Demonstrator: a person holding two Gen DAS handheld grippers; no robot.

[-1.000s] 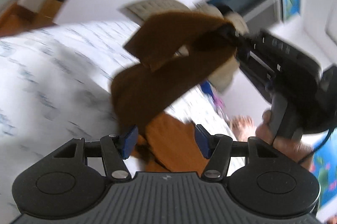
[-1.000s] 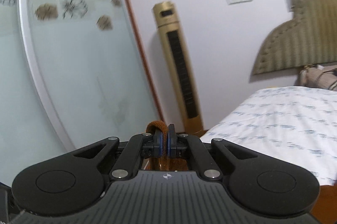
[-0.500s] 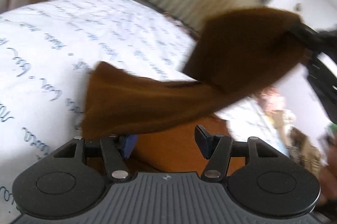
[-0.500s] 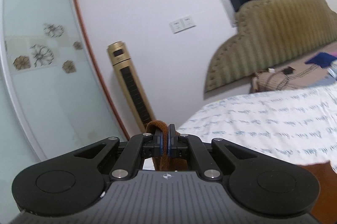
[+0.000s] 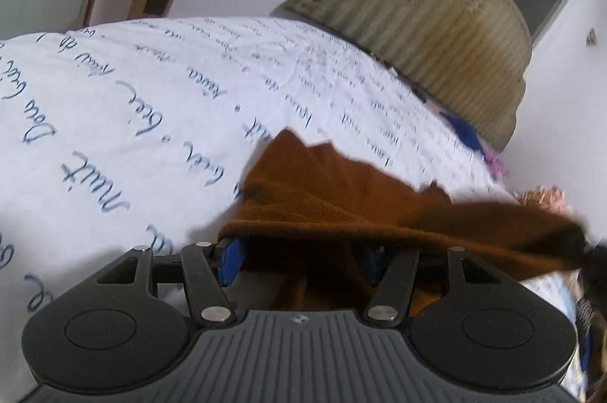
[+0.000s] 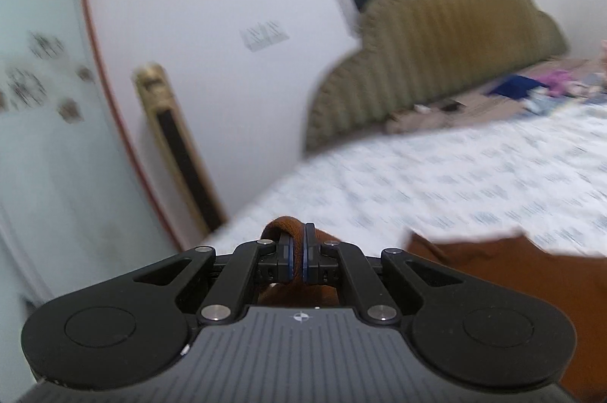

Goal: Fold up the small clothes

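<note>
A small brown garment (image 5: pixel 341 198) lies partly on the white bed sheet with blue writing (image 5: pixel 151 99) and stretches to the right edge of the left wrist view. My left gripper (image 5: pixel 299 260) is open; the cloth drapes over its blue fingertips (image 5: pixel 229 260) and is not pinched. My right gripper (image 6: pixel 297 260) is shut on a rolled edge of the brown garment (image 6: pixel 282 232); more of the cloth spreads at lower right (image 6: pixel 512 270). The right gripper itself shows as a dark blur at the right edge of the left wrist view (image 5: pixel 595 258).
A padded olive headboard (image 5: pixel 436 35) (image 6: pixel 436 42) stands at the bed's far end with loose items below it (image 6: pixel 519 86). A gold tower fan (image 6: pixel 174 145) stands by the white wall, next to a glass door (image 6: pixel 45 137).
The garment has come down from hanging in the air to lying over the sheet and my left fingertips. My right gripper has swung lower toward the bed, still shut on the cloth.
</note>
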